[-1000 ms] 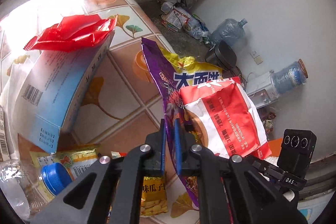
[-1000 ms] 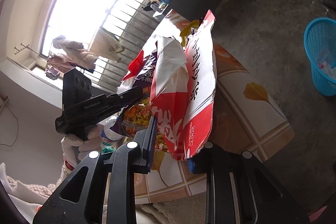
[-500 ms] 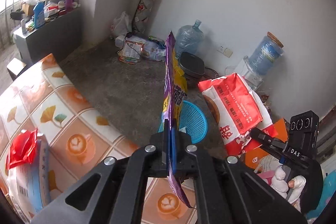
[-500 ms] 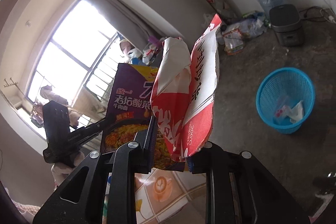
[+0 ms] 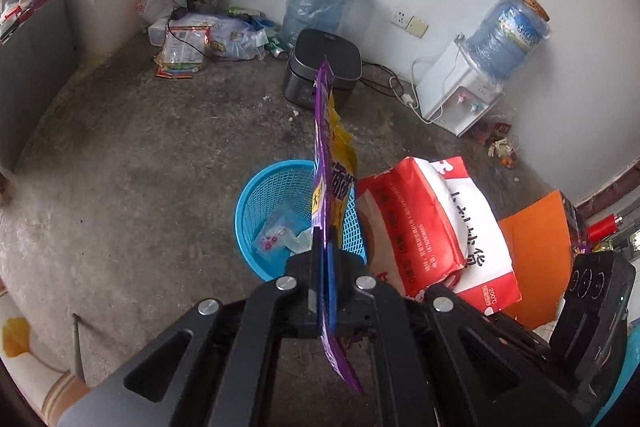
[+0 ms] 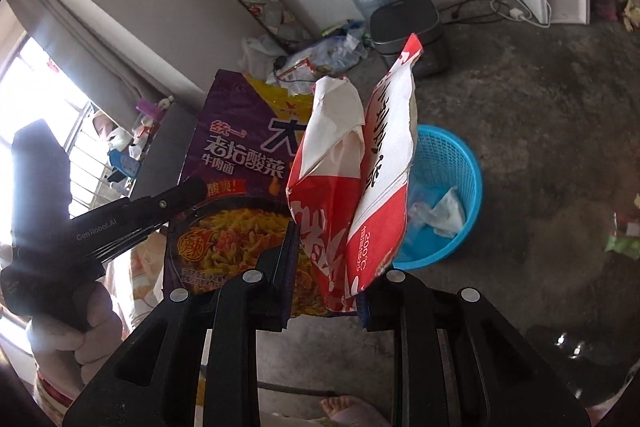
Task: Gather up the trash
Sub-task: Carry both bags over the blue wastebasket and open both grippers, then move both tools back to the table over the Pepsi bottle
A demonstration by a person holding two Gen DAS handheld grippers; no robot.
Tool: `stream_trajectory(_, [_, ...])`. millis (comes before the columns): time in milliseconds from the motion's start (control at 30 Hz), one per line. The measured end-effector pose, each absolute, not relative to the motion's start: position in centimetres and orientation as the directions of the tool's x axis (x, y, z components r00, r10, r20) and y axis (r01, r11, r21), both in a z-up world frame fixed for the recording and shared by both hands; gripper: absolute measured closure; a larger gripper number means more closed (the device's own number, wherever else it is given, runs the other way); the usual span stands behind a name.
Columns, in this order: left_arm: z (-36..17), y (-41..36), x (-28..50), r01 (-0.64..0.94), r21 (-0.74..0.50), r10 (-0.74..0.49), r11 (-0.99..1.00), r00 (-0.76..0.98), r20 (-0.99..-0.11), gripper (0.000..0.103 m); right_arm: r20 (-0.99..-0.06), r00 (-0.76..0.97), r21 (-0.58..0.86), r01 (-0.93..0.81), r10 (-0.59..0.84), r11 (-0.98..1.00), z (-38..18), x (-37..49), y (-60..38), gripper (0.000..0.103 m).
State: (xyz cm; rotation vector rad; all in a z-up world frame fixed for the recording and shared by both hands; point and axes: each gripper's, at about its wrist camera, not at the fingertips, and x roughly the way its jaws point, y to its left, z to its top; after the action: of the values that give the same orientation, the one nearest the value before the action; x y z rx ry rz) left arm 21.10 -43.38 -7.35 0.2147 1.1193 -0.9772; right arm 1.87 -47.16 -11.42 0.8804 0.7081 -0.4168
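Observation:
My left gripper (image 5: 325, 269) is shut on a purple and yellow noodle wrapper (image 5: 329, 163), seen edge-on, hanging over the blue mesh trash basket (image 5: 276, 195) on the concrete floor. In the right wrist view the same purple wrapper (image 6: 236, 163) shows its printed face, held by the left gripper (image 6: 192, 189) at the left. My right gripper (image 6: 326, 267) is shut on a crumpled red and white paper bag (image 6: 360, 179), up in the air beside the basket (image 6: 448, 163). That bag (image 5: 436, 231) appears right of the basket in the left wrist view. Wrappers lie inside the basket.
A black cooker (image 5: 324, 71), a big empty water jug (image 5: 316, 3) and a water dispenser (image 5: 460, 95) stand along the white wall. Litter is piled in the corner (image 5: 200, 39). An orange sheet (image 5: 536, 247) lies at the right. A tiled table edge (image 5: 24, 355) shows lower left.
Both grippers swung away from the tiled table, still holding the purple wrapper and the red bag, and now hang over and beside the blue basket on the floor.

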Motion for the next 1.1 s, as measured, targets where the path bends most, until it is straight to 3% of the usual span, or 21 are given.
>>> stream_trajectory(100, [-10.2, -46.8, 22.3, 0.752, -0.29, -0.525, 0.592, 0.086, -0.847, 0.102, -0.721, 0.691, 0.561, 0.62, -0.044, 0.548, -13.6, 3.3, -49.0, 0.08])
stream_trajectory(167, [-12.0, -48.9, 23.4, 0.747, -0.281, -0.518, 0.603, 0.099, -0.85, 0.096, -0.726, 0.686, 0.56, 0.632, -0.049, 0.536, -14.8, 4.9, -50.2, 0.072])
stream_trajectory(200, [-13.1, -49.8, 24.0, 0.744, -0.276, -0.505, 0.609, 0.095, -0.858, 0.082, -0.729, 0.684, 0.568, 0.635, -0.038, 0.525, -15.9, 5.6, -51.0, 0.069])
stream_trajectory(233, [-14.1, -50.5, 24.5, 0.734, -0.265, -0.481, 0.625, 0.095, -0.871, 0.065, -0.736, 0.677, 0.573, 0.641, -0.024, 0.511, -17.1, 6.4, -51.5, 0.06])
stream_trajectory(267, [-14.9, -50.9, 25.0, 0.724, -0.247, -0.454, 0.645, 0.102, -0.885, 0.061, -0.743, 0.669, 0.576, 0.647, -0.009, 0.5, -18.4, 6.9, -52.0, 0.054])
stream_trajectory(300, [-15.5, -51.0, 25.2, 0.718, -0.228, -0.433, 0.658, 0.112, -0.895, 0.061, -0.754, 0.657, 0.575, 0.651, 0.013, 0.495, -19.9, 7.6, -52.6, 0.044])
stream_trajectory(433, [-15.7, -49.7, 25.5, 0.73, -0.209, -0.421, 0.651, 0.117, -0.9, 0.055, -0.824, 0.566, 0.511, 0.716, 0.034, 0.476, -24.7, 7.9, -53.0, 0.044])
stream_trajectory(567, [-13.6, -47.6, 26.1, 0.708, -0.222, -0.454, 0.67, 0.154, -0.878, 0.051, -0.809, 0.586, 0.548, 0.73, 0.039, 0.408, -25.4, 6.5, -52.8, 0.044])
stream_trajectory(767, [-6.8, -44.7, 25.2, 0.731, -0.235, -0.54, 0.64, 0.212, -0.814, 0.045, -0.753, 0.657, 0.596, 0.701, -0.031, 0.392, -21.8, 5.5, -51.6, 0.044])
stream_trajectory(867, [-2.1, -42.0, 24.1, 0.745, -0.251, -0.602, 0.618, 0.243, -0.761, 0.037, -0.698, 0.712, 0.614, 0.649, -0.075, 0.449, -18.0, 6.1, -50.5, 0.042])
stream_trajectory(967, [2.5, -39.0, 22.8, 0.77, -0.248, -0.65, 0.588, 0.268, -0.711, 0.024, -0.621, 0.776, 0.624, 0.574, -0.109, 0.53, -13.1, 6.0, -47.8, 0.042])
stream_trajectory(1100, [8.1, -33.6, 20.7, 0.796, -0.187, -0.674, 0.576, 0.332, -0.66, 0.014, -0.515, 0.846, 0.586, 0.468, -0.142, 0.662, -6.9, 5.5, -42.9, 0.032])
